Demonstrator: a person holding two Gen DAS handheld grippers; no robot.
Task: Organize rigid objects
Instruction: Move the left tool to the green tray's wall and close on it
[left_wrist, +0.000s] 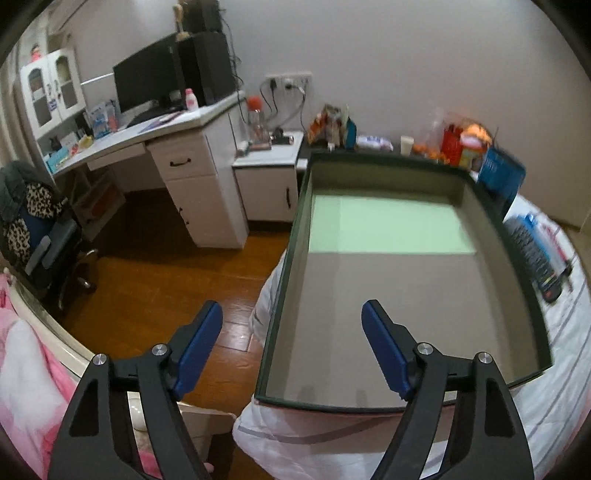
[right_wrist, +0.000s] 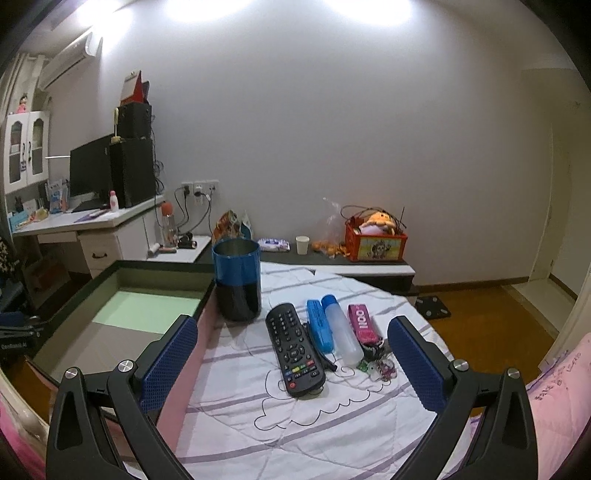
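A shallow dark-rimmed tray (left_wrist: 491, 218) with a grey and green floor lies on the bed; nothing is in it. My left gripper (left_wrist: 291, 325) hangs open above the tray's near left rim with nothing between its blue pads. In the right wrist view my right gripper (right_wrist: 291, 339) stands open above the quilt, and a black remote (right_wrist: 293, 350) lies just beyond its fingertips. Beside the remote lie a blue case (right_wrist: 319, 328), a clear bottle (right_wrist: 341, 332) and a pink pack (right_wrist: 364, 323). A blue and black cup (right_wrist: 237, 278) stands upright by the tray (right_wrist: 166, 266).
A small bunch of keys and trinkets (right_wrist: 376, 363) lies right of the bottle. Behind the bed a dark shelf (right_wrist: 369, 263) holds a red basket (right_wrist: 375, 242), a paper cup (right_wrist: 302, 244) and snacks. A white desk (left_wrist: 177, 155) and an office chair (left_wrist: 40, 240) stand on the wooden floor at left.
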